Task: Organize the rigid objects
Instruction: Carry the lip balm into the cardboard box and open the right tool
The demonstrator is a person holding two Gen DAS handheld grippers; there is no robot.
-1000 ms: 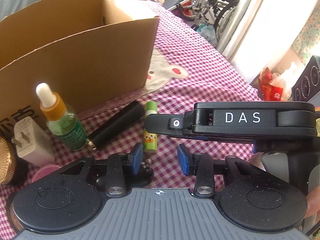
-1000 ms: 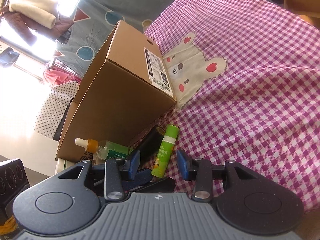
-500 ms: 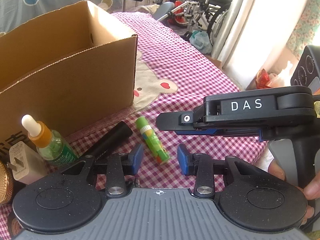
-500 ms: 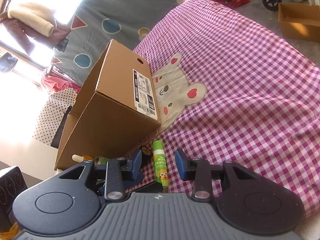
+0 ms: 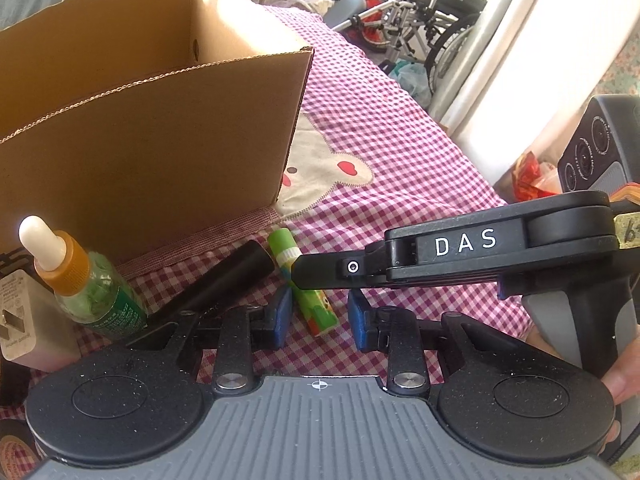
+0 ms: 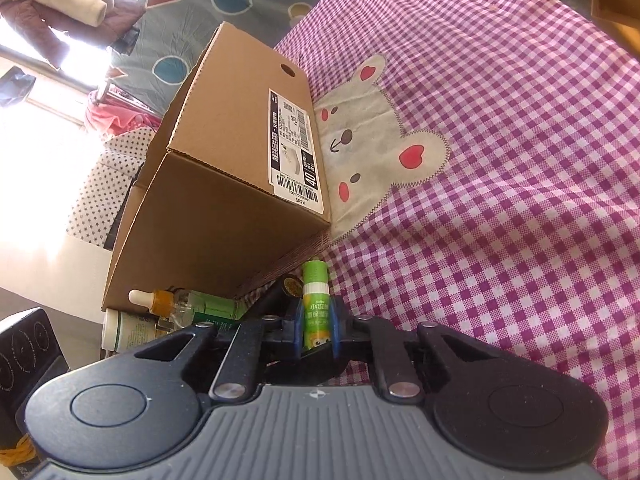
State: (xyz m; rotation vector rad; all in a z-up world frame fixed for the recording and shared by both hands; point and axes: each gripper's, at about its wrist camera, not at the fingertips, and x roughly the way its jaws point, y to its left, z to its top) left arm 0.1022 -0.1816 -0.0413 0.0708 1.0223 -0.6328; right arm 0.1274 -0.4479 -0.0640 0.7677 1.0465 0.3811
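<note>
While the right gripper (image 6: pixel 316 330) fingers have just closed on one green tube (image 6: pixel 315 304), left gripper (image 5: pixel 316 318) fingers grip nothing beside one box (image 5: pixel 152 128), one dropper bottle (image 5: pixel 80 280)

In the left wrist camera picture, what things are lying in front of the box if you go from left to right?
White plug → green dropper bottle → black tube → green glue stick → right gripper, reaching in from the right.

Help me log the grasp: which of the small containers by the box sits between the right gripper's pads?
The green glue stick, lying flat and clamped in the right gripper; the black tube and dropper bottle lie untouched beside it.
</note>
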